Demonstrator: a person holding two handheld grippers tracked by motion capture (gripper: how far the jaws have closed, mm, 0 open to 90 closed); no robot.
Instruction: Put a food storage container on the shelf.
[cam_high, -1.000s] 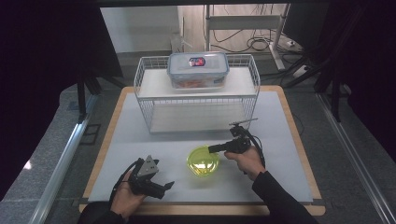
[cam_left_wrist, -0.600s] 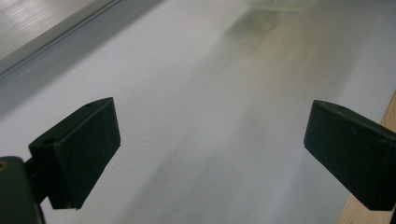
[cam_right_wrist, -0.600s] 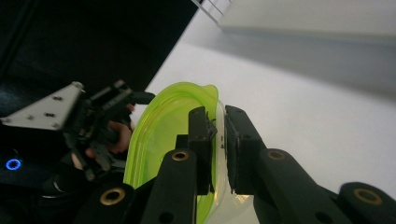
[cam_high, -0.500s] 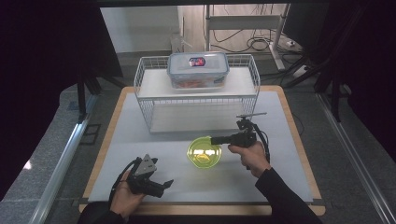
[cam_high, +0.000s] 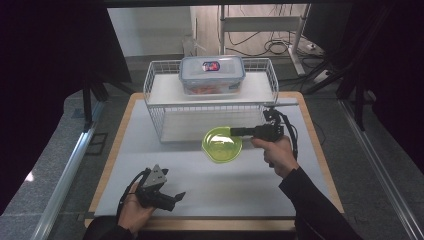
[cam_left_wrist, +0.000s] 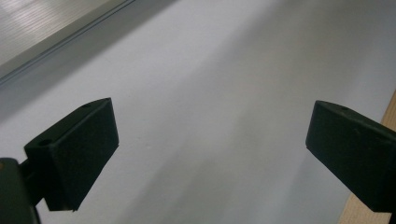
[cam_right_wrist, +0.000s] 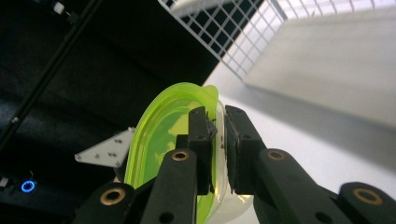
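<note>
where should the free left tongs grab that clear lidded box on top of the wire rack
Probably across the short ends of the lidded box, coming from above: it sits flat on the wire rack's top shelf, whose raised wire rim blocks a low side approach. The left tongs are open near the table's front edge.

Obstacle at the far side: white wire rack spans most of the mat's width. Its top shelf is partly taken by a lidded container; the lower shelf opening faces me, unobstructed. The green bowl clamped in my right gripper sits just before that opening. My left gripper, jaws apart, rests near the front edge; bare mat lies between.
</note>
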